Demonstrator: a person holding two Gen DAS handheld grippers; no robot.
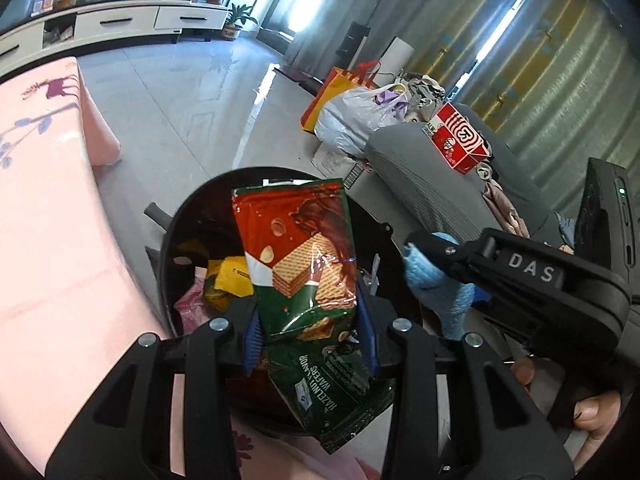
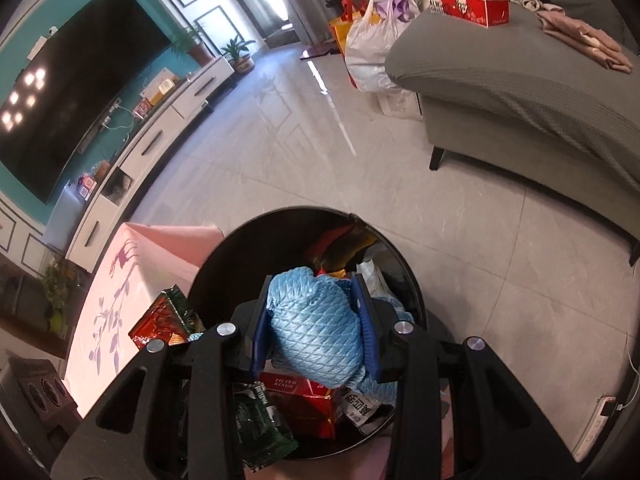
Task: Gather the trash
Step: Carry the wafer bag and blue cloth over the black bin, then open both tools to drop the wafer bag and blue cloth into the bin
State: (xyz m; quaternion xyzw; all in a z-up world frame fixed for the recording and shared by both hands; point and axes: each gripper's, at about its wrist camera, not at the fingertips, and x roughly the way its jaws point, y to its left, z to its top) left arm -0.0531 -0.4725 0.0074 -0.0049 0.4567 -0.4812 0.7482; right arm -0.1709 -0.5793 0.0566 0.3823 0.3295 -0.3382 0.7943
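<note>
Left gripper (image 1: 310, 332) clamps wafer wrapper (image 1: 304, 256); right gripper (image 2: 314, 328) clamps blue cloth (image 2: 312, 324).

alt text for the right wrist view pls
The right tongs grip a crumpled light-blue woven cloth above a round black trash bin holding wrappers and a red cigarette box. A grey sofa stands behind on the tiled floor.

Both cameras sit just behind their own jaws and look steeply down, close above the black bin (image 1: 168, 248) beside the pink-covered bench (image 1: 48, 208). The left wrist view faces across the floor toward the grey sofa (image 1: 420, 184), with the right gripper (image 1: 412, 248) at its right edge. The right wrist view, slightly higher, shares the bin (image 2: 224, 272), bench corner (image 2: 132, 264), sofa (image 2: 520, 92) and TV cabinet (image 2: 160, 128).
</note>
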